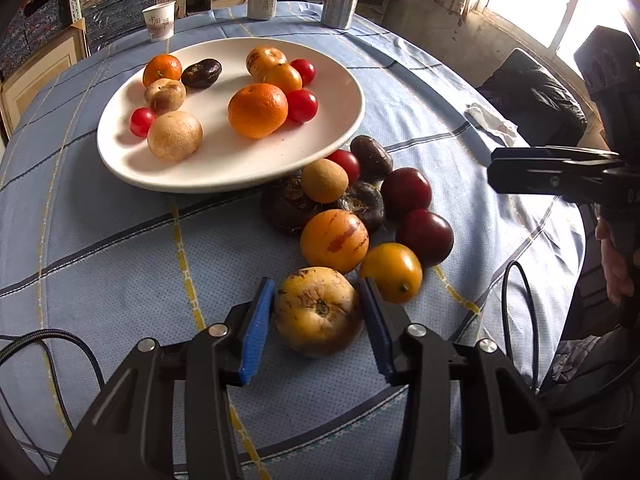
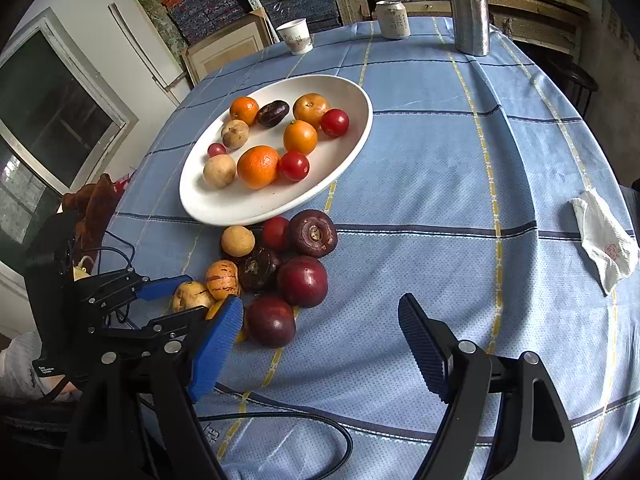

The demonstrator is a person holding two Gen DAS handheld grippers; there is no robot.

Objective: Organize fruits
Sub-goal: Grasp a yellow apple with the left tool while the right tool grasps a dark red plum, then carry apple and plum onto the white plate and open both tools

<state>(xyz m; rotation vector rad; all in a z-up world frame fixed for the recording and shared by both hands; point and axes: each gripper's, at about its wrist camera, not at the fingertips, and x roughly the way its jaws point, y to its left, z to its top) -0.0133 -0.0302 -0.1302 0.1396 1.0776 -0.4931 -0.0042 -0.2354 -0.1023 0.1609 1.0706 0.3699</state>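
A white oval plate [image 1: 224, 168] [image 2: 256, 208] holds several fruits: oranges, red tomatoes, tan fruits, a dark one. A pile of loose fruit lies on the cloth beside it: dark plums [image 2: 303, 281], a striped orange fruit [image 1: 334, 241], a yellow tomato [image 1: 391, 273]. My left gripper [image 1: 318, 300] [image 2: 188, 294] is open with its blue pads on either side of a yellow-brown melon [image 1: 318, 311] [image 2: 191, 297], close to it; contact is unclear. My right gripper [image 2: 320, 320] is open and empty above the cloth, right of the pile; its side shows in the left wrist view [image 1: 552, 174].
A blue checked tablecloth [image 2: 440, 160] covers the round table. At the far edge stand a paper cup [image 2: 296, 36], a can [image 2: 393, 19] and a metal bottle [image 2: 469, 8]. A crumpled white tissue [image 2: 604, 240] lies at the right. Cables trail near the front edge.
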